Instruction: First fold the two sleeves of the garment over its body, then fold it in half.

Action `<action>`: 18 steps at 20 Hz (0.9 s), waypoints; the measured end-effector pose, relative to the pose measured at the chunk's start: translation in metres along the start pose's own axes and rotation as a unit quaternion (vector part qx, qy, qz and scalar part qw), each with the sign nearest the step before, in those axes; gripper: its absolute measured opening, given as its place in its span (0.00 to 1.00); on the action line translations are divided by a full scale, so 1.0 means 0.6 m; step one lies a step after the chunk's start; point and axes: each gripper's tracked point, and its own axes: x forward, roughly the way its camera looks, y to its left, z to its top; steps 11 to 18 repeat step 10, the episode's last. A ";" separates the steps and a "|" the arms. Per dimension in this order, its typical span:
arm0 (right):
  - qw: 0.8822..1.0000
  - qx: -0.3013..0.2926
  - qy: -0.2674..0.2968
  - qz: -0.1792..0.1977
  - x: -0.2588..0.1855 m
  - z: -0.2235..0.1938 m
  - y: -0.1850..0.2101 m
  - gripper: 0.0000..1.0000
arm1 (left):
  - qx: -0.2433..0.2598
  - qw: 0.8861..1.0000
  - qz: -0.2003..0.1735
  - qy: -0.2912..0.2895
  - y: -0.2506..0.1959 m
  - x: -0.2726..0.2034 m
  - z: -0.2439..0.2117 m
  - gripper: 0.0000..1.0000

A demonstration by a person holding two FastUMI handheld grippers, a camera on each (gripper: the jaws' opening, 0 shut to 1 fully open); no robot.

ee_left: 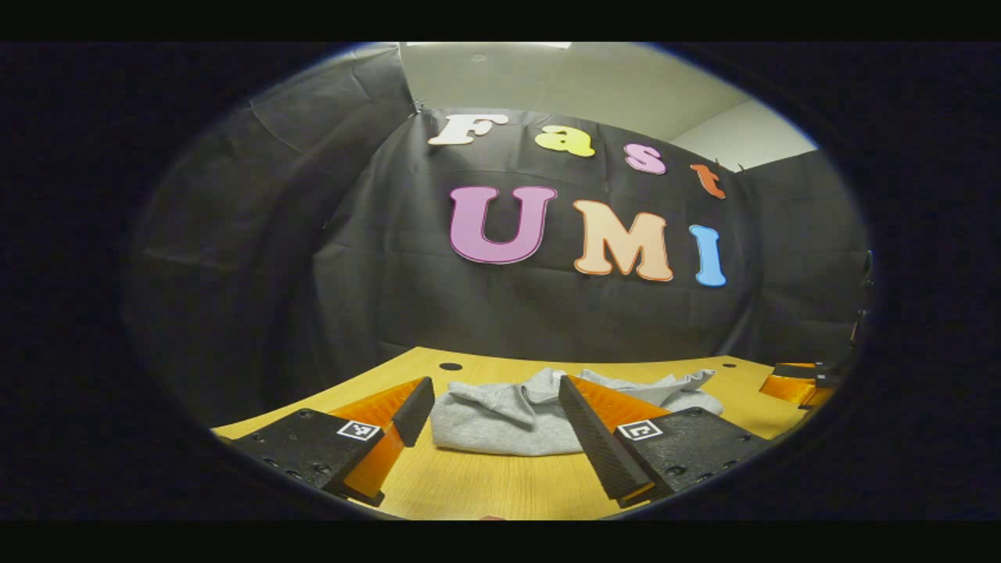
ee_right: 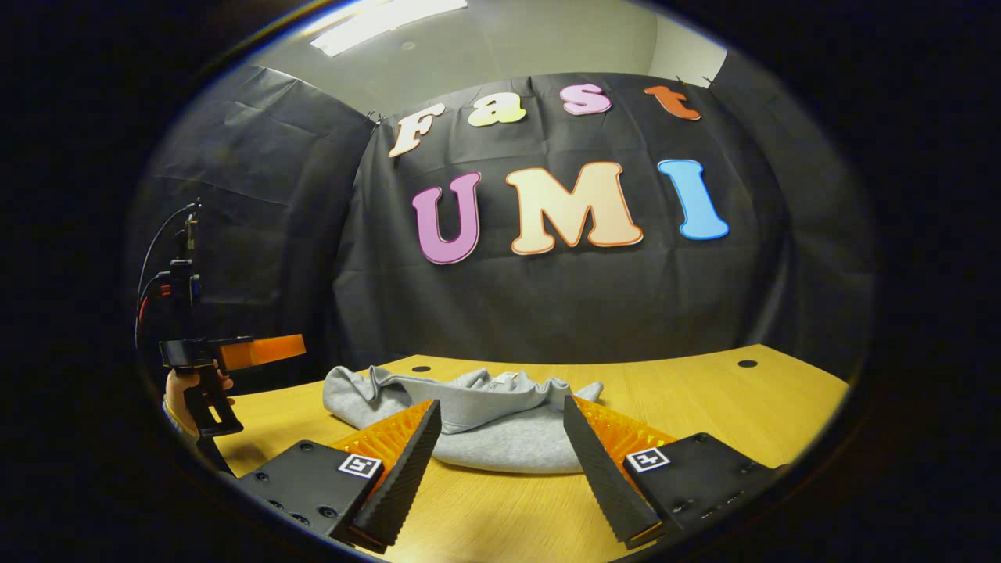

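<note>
Grey sweatshirt [ee_left: 500, 418] lies in a rumpled heap on the wooden surface [ee_left: 485, 485], toward the far edge, near the black cloth wall [ee_left: 438, 305]. Its long axis runs side to side across both views. In the right gripper view the sweatshirt [ee_right: 500, 438] has a bunched lobe of fabric reaching out to the left; whether that is a sleeve I cannot tell. Folds ripple along the top edge, and the near edge is a smooth rounded curve.

My left gripper [ee_left: 494, 426] is held low over the surface, fingers pointing at the heap. They stand wide apart with nothing between them; the tips frame the sweatshirt's near side, and I cannot tell whether they touch the cloth.

My right gripper [ee_right: 500, 461] is in a like pose: level, low, fingers spread wide, empty, tips flanking the heap's near edge.

In the right gripper view my left hand [ee_right: 186, 395] shows at far left, wrapped around the handle, left gripper held level above the surface.
</note>
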 end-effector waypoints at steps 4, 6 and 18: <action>1.000 -0.016 -0.004 -0.011 0.003 0.004 -0.010 0.94 | 0.018 1.000 0.007 0.002 0.005 -0.001 -0.004 0.94; 1.000 -0.014 -0.002 -0.010 0.005 0.003 -0.010 0.97 | 0.021 1.000 0.009 -0.001 0.007 0.001 0.000 0.94; 1.000 -0.012 -0.005 -0.012 0.000 0.007 -0.015 0.97 | 0.024 1.000 0.012 -0.006 0.007 -0.002 0.004 0.94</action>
